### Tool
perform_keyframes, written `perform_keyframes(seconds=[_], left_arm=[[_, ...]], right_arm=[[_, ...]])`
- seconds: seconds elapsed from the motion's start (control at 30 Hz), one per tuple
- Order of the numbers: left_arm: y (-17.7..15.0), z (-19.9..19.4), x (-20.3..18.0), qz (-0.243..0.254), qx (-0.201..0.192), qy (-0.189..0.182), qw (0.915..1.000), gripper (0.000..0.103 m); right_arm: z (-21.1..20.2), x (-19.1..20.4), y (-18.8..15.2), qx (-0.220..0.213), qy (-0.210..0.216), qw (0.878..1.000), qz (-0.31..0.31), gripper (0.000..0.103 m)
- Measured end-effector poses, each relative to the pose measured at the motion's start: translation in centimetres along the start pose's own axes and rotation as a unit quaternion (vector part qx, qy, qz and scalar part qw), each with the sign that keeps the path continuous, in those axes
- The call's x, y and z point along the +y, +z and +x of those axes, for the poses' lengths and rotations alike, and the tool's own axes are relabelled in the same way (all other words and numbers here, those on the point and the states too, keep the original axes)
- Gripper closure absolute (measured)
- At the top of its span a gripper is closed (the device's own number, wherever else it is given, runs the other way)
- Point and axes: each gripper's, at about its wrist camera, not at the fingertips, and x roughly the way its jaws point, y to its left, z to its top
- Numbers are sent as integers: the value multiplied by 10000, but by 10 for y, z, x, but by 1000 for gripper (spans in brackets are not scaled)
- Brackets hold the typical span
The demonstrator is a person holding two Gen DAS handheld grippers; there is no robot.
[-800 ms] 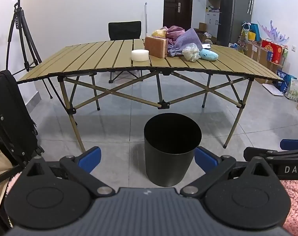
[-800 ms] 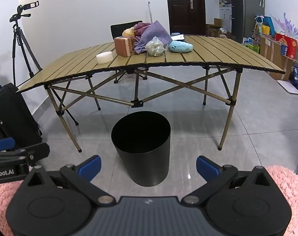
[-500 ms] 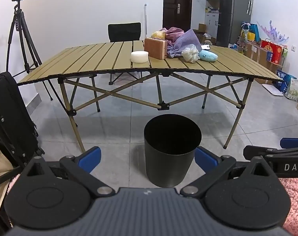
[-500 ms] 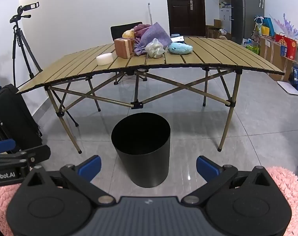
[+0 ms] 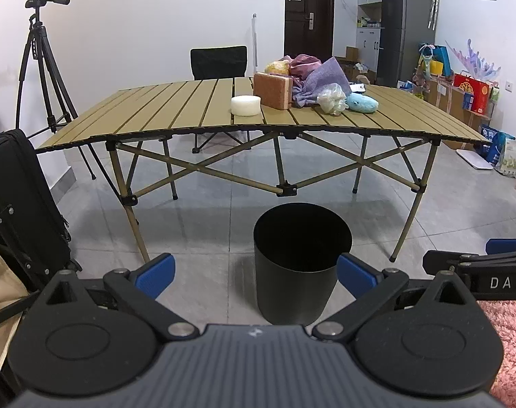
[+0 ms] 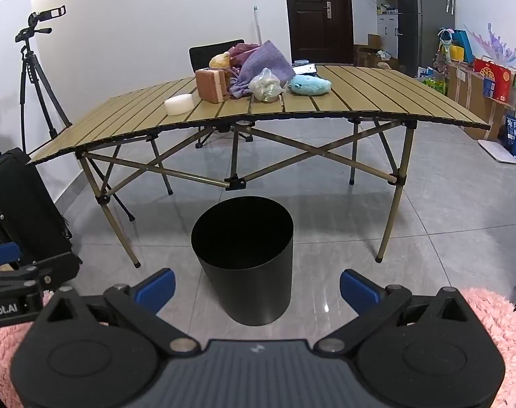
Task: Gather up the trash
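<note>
A black round bin (image 5: 302, 261) (image 6: 246, 261) stands on the grey tiled floor in front of a folding slatted table (image 5: 176, 115) (image 6: 360, 98). On the table lie a white round foam piece (image 5: 246, 105) (image 6: 179, 104), a brown block (image 5: 272, 90) (image 6: 212, 85), a crumpled clear plastic bag (image 5: 332, 98) (image 6: 266, 85), a blue plush (image 5: 361, 102) (image 6: 310, 85) and a purple cloth heap (image 5: 317, 80) (image 6: 261, 64). My left gripper (image 5: 256, 273) and right gripper (image 6: 256, 287) both stand open and hold nothing, hovering near the bin, far short of the table.
A camera tripod (image 5: 42, 64) (image 6: 36, 74) stands at the left wall, a black case (image 5: 23, 204) (image 6: 23, 210) near it. A black chair (image 5: 218, 63) sits behind the table. Boxes and bags (image 5: 468, 91) crowd the right wall. Pink fluffy fabric (image 6: 496, 326) lies low right.
Both views have shifted slightly, so the table and bin sit a little lower in frame. Both grippers stay open and nothing was taken.
</note>
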Motion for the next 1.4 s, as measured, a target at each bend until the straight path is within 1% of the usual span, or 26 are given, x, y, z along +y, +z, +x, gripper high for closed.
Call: perform_keyframes(seconds=[0.2,1.4], left_arm=[[1,0,1,-10,-4,1,10000,0],[0,-1,3,-23,-19,6,10000,0]], right_arm=[[-1,-4,4,-3,-5,10000,8,0],[-2,-2,1,-42,3,10000,13,0]])
